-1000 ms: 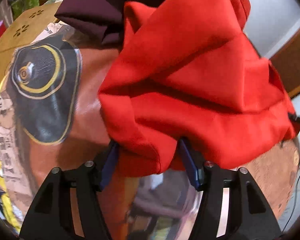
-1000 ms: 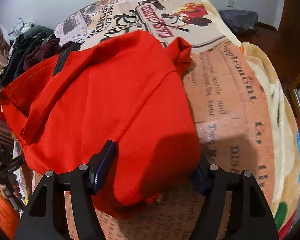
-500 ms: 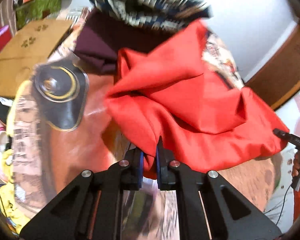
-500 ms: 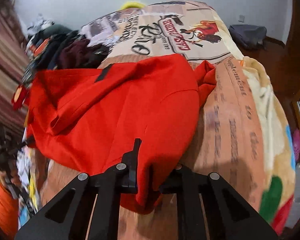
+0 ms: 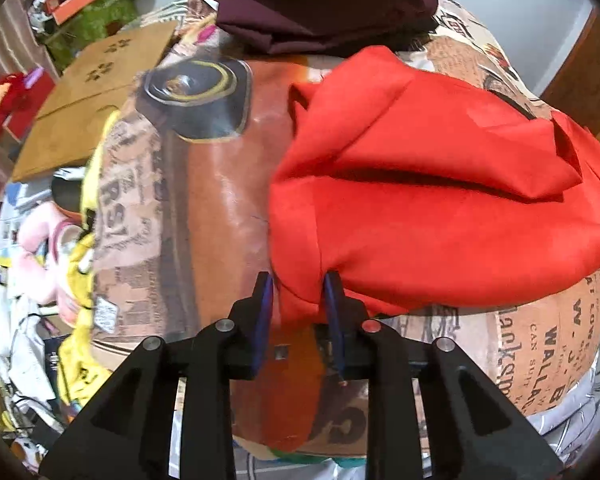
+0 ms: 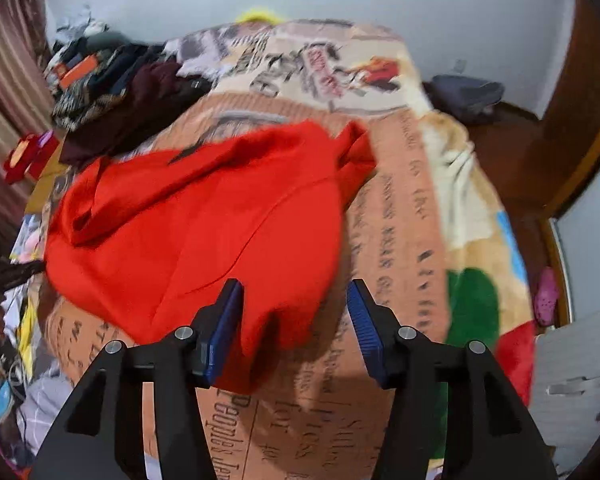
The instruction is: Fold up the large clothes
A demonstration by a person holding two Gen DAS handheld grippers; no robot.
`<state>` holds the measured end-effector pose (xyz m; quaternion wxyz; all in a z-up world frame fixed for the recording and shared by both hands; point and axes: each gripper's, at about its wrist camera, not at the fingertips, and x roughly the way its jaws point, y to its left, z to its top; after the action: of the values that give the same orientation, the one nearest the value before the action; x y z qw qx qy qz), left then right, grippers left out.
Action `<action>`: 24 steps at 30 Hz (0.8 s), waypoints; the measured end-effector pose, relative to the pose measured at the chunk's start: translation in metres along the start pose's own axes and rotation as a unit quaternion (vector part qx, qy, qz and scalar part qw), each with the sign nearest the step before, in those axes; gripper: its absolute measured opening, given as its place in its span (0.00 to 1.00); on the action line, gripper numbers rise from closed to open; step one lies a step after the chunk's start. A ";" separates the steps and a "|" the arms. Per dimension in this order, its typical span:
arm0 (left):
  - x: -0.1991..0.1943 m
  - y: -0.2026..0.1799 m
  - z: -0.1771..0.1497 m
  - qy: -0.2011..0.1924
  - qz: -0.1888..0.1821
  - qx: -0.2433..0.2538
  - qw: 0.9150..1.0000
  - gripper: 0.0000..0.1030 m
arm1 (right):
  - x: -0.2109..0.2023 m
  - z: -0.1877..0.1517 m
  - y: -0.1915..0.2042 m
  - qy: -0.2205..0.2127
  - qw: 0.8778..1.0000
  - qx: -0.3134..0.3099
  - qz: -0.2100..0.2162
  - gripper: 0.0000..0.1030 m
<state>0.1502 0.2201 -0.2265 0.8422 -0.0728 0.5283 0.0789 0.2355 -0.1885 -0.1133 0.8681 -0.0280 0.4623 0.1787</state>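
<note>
A large red garment point(image 5: 420, 208) lies bunched and partly folded on a bed covered by a newspaper-print blanket point(image 5: 204, 208). Its near left corner hangs between the blue pads of my left gripper point(image 5: 299, 280), whose jaws are opening, with a sliver of gap at the left pad. In the right wrist view the red garment point(image 6: 204, 232) spreads across the blanket point(image 6: 404, 240). My right gripper point(image 6: 294, 286) is opening too. A fold of red cloth drapes against its left pad, and the right pad stands well apart from it.
A pile of dark maroon and patterned clothes point(image 5: 324, 12) sits at the bed's far end, also seen as the dark pile point(image 6: 140, 96). A cardboard box point(image 5: 88, 100) and floor clutter point(image 5: 32, 280) lie left of the bed. A pink shoe point(image 6: 546, 296) lies on the floor to the right.
Both grippers closed on the red garment's near edge half a second ago and have now spread their jaws again. Both have drawn back and risen, so more of the bed shows.
</note>
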 end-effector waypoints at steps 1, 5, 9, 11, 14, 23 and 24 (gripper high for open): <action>-0.007 -0.001 0.004 -0.011 0.008 0.003 1.000 0.24 | -0.003 0.005 -0.001 -0.007 1.000 0.003 0.000 0.49; -0.030 -0.010 0.025 -0.051 0.017 0.027 0.998 0.24 | -0.009 0.023 0.009 -0.034 0.999 -0.011 -0.017 0.49; -0.029 -0.031 0.043 -0.049 -0.055 0.044 0.996 0.36 | 0.000 0.038 0.038 -0.037 0.998 -0.054 0.005 0.53; -0.013 -0.047 0.045 -0.022 -0.091 0.054 0.994 0.36 | 0.012 0.040 0.053 -0.027 0.997 -0.075 0.025 0.57; 0.018 -0.078 0.045 0.028 -0.138 0.069 0.988 0.36 | 0.038 0.034 0.075 0.004 0.993 -0.103 0.048 0.57; 0.057 -0.096 0.106 0.005 -0.090 0.064 0.994 0.37 | 0.082 0.008 0.100 0.039 0.982 -0.181 0.037 0.58; 0.064 -0.088 0.121 -0.001 -0.064 0.055 0.996 0.37 | 0.082 0.009 0.098 0.039 0.983 -0.176 0.042 0.58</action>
<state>0.3025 0.1627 -0.2282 0.8490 -0.0597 0.5250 -0.0042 0.2511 -0.0715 -0.1634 0.8223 -0.1682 0.4582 0.2926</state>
